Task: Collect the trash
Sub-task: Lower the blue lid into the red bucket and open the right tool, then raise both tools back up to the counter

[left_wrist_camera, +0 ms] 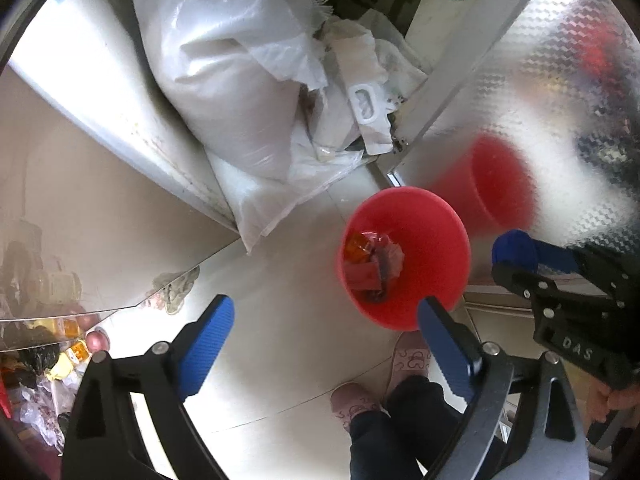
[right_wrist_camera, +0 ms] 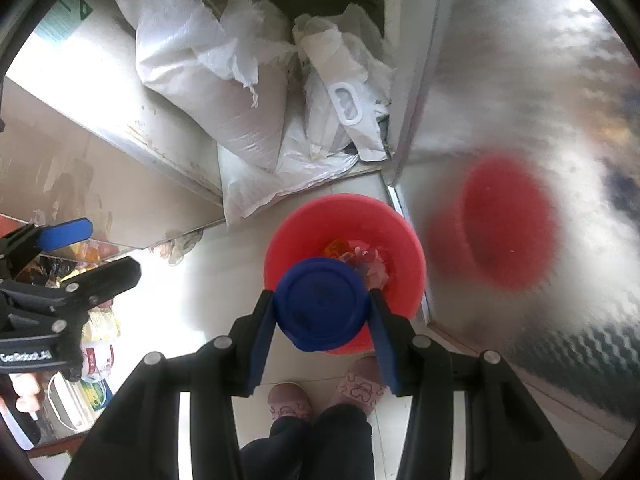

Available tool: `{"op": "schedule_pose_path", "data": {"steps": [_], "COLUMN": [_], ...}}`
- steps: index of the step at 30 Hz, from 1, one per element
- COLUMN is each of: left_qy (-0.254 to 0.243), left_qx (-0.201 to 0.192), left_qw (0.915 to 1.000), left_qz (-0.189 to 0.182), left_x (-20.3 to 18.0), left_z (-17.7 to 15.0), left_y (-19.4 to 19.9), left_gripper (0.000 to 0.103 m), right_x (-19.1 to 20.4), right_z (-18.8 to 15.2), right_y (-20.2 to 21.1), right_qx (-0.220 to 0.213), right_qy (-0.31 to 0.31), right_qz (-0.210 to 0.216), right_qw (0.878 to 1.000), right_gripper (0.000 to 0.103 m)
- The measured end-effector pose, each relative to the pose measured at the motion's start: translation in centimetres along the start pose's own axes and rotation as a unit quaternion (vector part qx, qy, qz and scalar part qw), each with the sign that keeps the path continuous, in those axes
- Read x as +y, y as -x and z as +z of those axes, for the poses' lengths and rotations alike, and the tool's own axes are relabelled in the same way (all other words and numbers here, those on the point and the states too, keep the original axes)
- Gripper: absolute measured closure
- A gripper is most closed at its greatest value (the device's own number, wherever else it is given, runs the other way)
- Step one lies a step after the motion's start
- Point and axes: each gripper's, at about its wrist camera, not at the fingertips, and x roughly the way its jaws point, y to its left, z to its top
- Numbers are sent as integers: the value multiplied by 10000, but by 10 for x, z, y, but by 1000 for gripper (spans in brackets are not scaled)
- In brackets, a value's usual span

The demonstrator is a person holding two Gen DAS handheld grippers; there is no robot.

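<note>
A red bucket [left_wrist_camera: 424, 240] stands on the pale floor below me, with wrappers and an orange packet [left_wrist_camera: 370, 258] inside. It also shows in the right wrist view [right_wrist_camera: 344, 220]. My right gripper [right_wrist_camera: 322, 304] is shut on a round blue lid [right_wrist_camera: 320, 304] and holds it above the bucket's near rim. In the left wrist view the right gripper [left_wrist_camera: 516, 248] shows at the right, with the lid edge-on. My left gripper [left_wrist_camera: 324, 332] is open and empty, above the floor left of the bucket. It also shows at the left of the right wrist view [right_wrist_camera: 76, 248].
White woven sacks [left_wrist_camera: 224, 80] and plastic bags [right_wrist_camera: 340, 92] are piled behind the bucket. A shiny metal cabinet [left_wrist_camera: 540, 100] at the right mirrors the bucket. A table edge with loose trash [left_wrist_camera: 52, 360] is at lower left. The person's slippered feet [right_wrist_camera: 320, 396] stand below.
</note>
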Motion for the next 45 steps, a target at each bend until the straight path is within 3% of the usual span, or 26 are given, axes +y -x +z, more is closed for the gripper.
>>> {"op": "schedule_pose_path", "data": {"steps": [6, 7, 8, 10, 11, 16, 20, 27, 30, 32, 35, 41, 45], "left_qy": [56, 45, 49, 55, 43, 29, 105, 167, 218, 207, 156, 144, 90], "left_qx": [-15, 0, 5, -24, -34, -122, -221, -409, -609, -766, -1009, -1534, -1784], "left_qw": [10000, 10000, 10000, 10000, 10000, 9999, 9996, 9979, 9968, 9955, 9935, 9854, 9824], "left_qz": [75, 56, 55, 63, 70, 113, 107, 484, 477, 512, 505, 729, 542], "left_x": [8, 9, 9, 10, 9, 7, 8, 1, -4, -11, -20, -38, -49], "left_z": [-6, -6, -7, -10, -11, -19, -24, -36, -39, -41, -45, -43, -38], "left_y": [-5, -6, -7, -5, -4, 17, 56, 173, 236, 281, 330, 416, 452], "left_gripper": [10, 5, 0, 0, 0, 0, 0, 0, 0, 0, 0, 0, 0], "right_x": [5, 5, 6, 6, 6, 11, 21, 51, 63, 69, 78, 81, 83], "right_z": [3, 3, 3, 3, 2, -3, -7, -8, -6, -6, -9, -20, -27], "right_y": [-14, -15, -16, -15, -14, 2, 28, 121, 176, 220, 278, 368, 415], "right_qx": [73, 87, 72, -23, -60, -41, -57, -146, -257, -548, -919, -1622, -1903], "right_qy": [72, 77, 86, 75, 61, 61, 105, 173, 148, 62, 158, 294, 284], "right_qz": [-37, -58, -85, -115, -124, -116, -115, -15, -11, 75, -142, -202, -296], "right_qw": [9999, 9999, 9999, 9999, 9999, 9999, 9999, 9997, 9996, 9985, 9955, 9861, 9809], "right_gripper": [60, 59, 49, 27, 23, 21, 19, 13, 13, 10, 2, 1, 1]}}
